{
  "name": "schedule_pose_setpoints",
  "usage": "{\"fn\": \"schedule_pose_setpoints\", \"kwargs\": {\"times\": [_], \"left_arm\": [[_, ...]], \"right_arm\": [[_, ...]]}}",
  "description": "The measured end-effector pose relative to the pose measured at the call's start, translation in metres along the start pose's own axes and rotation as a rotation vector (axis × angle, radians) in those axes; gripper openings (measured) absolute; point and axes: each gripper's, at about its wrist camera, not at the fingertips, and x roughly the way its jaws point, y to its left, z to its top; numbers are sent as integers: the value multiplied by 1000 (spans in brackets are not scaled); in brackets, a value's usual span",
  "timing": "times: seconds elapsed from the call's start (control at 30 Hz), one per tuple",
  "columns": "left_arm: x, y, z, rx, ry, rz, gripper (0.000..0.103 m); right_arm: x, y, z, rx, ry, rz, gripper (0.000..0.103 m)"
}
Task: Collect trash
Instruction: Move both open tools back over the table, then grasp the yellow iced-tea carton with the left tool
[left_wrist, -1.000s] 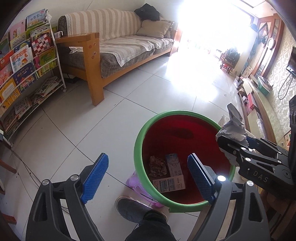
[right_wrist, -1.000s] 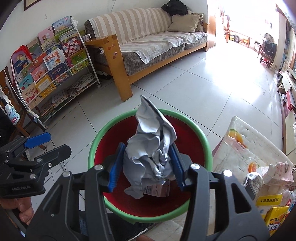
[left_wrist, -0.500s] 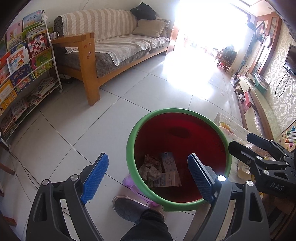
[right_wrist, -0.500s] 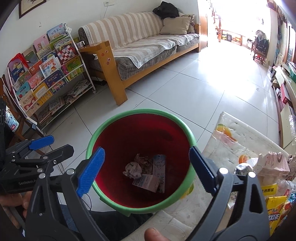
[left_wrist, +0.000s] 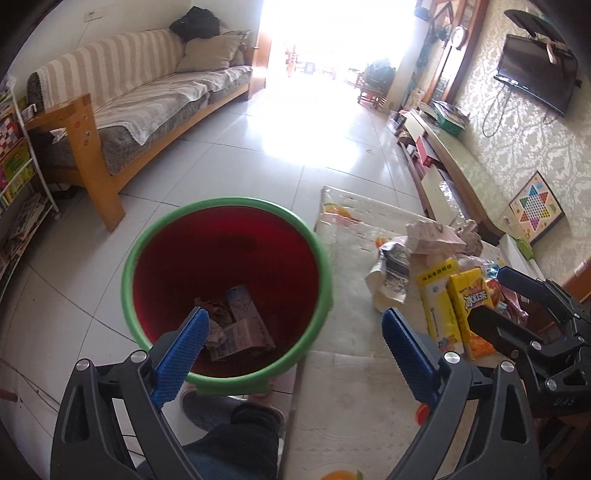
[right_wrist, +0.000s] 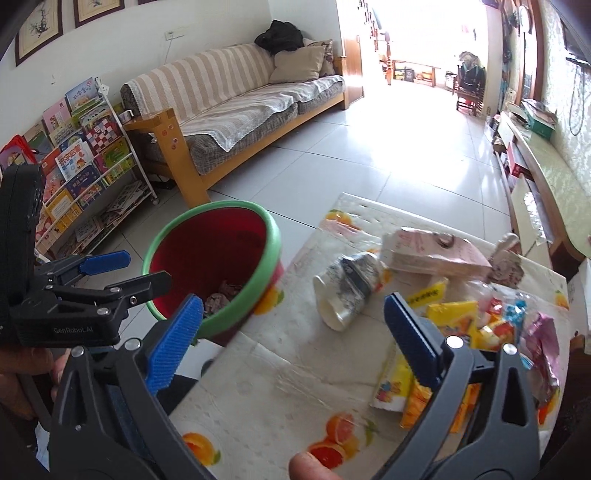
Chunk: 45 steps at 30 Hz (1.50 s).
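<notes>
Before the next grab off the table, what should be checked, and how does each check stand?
1. Right gripper empty: ok, jaws opening, nothing between them.
2. Left gripper empty: ok, jaws opening, nothing between them.
3. Bin has room: ok, only a few scraps at the bottom.
4. Trash left on the table: ok, paper cup on its side, yellow packets beside it.
5. Cup clear to grab: ok, apart from the packets.
6. Cup empty of liquid: cannot tell.

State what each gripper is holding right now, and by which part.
Nothing is held. The left gripper is empty, its jaws opening over the bin's green rim. The right gripper is empty too, jaws opening above the table's paper cup.
</notes>
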Motion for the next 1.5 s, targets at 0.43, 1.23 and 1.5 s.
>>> {"fn": "schedule_pose_setpoints", "kwargs": {"times": [0.43, 1.23, 1.5], "left_arm": [[35, -143, -6, 143, 109, -182, 95], [150, -242, -28, 132, 334, -53, 86], [143, -250, -30, 165, 293, -77, 63]], "right_arm": [[-79, -131, -73, 180, -25, -194, 97], [-66, -224, -123, 300, 15, -225, 97], [-57, -235, -130, 326, 31, -222, 97]]}}
